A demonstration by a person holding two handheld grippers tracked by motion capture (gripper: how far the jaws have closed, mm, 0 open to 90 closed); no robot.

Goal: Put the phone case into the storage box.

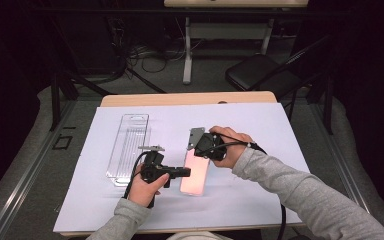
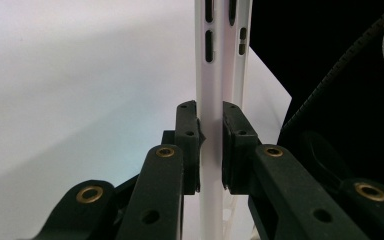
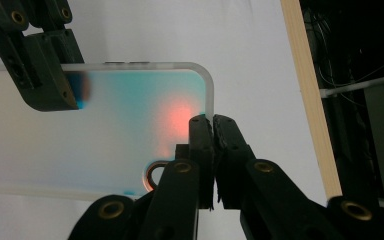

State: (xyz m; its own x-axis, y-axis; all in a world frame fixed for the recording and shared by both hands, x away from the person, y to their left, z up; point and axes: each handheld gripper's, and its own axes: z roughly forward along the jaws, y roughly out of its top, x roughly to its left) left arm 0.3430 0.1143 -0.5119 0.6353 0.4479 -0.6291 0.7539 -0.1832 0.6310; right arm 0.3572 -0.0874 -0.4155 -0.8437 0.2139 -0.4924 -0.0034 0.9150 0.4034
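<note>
A translucent pinkish phone case (image 1: 195,176) lies near the middle of the white sheet (image 1: 260,130). My left gripper (image 1: 185,172) comes in from the left and is shut on the case's long side edge; in the left gripper view the pale edge (image 2: 211,60) runs up between the pads (image 2: 187,135). My right gripper (image 1: 199,154) is at the case's far end. In the right gripper view it (image 3: 212,122) is shut on the rim by the rounded corner of the case (image 3: 130,125), with the left gripper (image 3: 50,75) clamped on the edge farther off.
A clear plastic packaging tray (image 1: 128,147) lies on the sheet to the left of the case. The table's wooden edge (image 1: 180,98) (image 3: 310,100) runs along the far side. Beyond it are a black folding chair (image 1: 260,72) and cables on the floor.
</note>
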